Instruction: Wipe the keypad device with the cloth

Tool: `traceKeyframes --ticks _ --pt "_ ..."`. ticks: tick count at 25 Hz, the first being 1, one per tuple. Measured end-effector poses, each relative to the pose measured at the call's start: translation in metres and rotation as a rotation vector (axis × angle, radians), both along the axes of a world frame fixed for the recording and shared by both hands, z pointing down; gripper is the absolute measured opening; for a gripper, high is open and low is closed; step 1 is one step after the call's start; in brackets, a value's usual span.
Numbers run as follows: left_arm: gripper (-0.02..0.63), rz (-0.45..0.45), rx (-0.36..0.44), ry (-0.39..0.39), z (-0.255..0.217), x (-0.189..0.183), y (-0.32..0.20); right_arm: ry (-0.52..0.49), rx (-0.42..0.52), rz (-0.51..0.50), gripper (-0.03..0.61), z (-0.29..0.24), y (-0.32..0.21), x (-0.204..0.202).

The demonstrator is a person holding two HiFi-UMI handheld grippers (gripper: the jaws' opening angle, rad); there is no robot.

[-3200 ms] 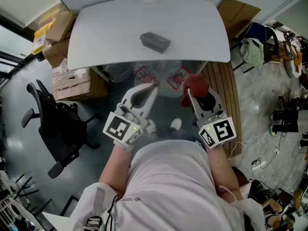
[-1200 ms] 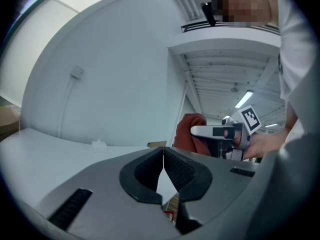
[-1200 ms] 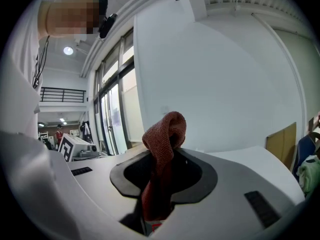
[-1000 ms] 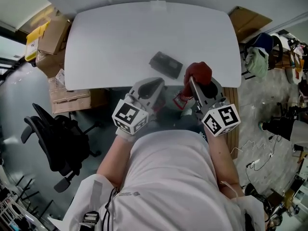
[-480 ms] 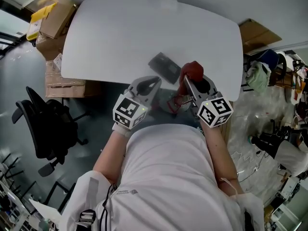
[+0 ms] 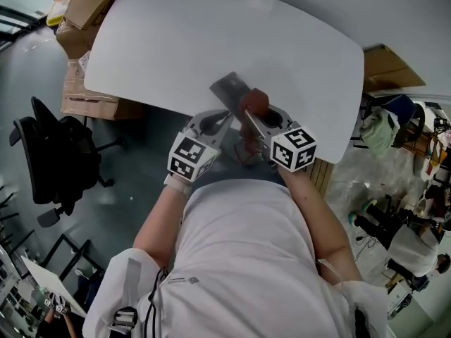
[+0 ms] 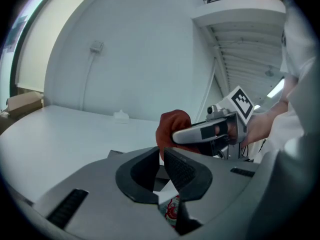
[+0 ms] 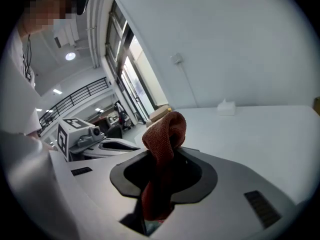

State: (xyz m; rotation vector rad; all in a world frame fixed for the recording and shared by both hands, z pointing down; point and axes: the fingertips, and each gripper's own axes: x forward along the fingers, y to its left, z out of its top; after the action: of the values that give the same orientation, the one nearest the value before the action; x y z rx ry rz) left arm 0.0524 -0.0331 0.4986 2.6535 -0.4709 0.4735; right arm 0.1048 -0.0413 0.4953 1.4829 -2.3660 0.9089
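The dark grey keypad device (image 6: 227, 89) lies on the white table (image 6: 176, 41), close to its near edge. My right gripper (image 6: 248, 113) is shut on a red cloth (image 6: 254, 102), and the bunched cloth sits over the device's near right end. In the right gripper view the cloth (image 8: 165, 134) sticks up from between the jaws of that gripper (image 8: 161, 159). My left gripper (image 6: 224, 116) is just left of it at the table edge, jaws together and holding nothing. The left gripper view shows its own jaws (image 7: 161, 156) with the cloth (image 7: 172, 126) beyond them.
A small white box (image 6: 259, 1) sits at the table's far edge. Cardboard boxes (image 6: 88, 94) are stacked at the left beside a black office chair (image 6: 53, 157). Another carton (image 6: 386, 65) stands at the right. Bags lie on the floor under the table edge.
Both grippers have moved forward from below the table edge to the keypad device. The cloth, which was short of the device, now sits over its near end.
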Motion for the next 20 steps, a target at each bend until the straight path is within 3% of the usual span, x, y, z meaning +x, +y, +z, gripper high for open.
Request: traceKeyframes --ticks 3,12,20 --pt "0.012 -0.032 -0.032 -0.038 0.017 0.002 -0.001 0.027 -0.030 -0.072 0.097 0.021 -0.005 -0.004" --pt "0.012 -0.074 -0.090 -0.125 0.054 0.007 0.000 -0.034 -0.102 -0.125 0.097 0.057 -0.012 -0.003" --pt "0.011 -0.089 -0.110 -0.187 0.064 0.011 0.007 -0.100 -0.130 -0.088 0.097 0.075 -0.016 0.009"
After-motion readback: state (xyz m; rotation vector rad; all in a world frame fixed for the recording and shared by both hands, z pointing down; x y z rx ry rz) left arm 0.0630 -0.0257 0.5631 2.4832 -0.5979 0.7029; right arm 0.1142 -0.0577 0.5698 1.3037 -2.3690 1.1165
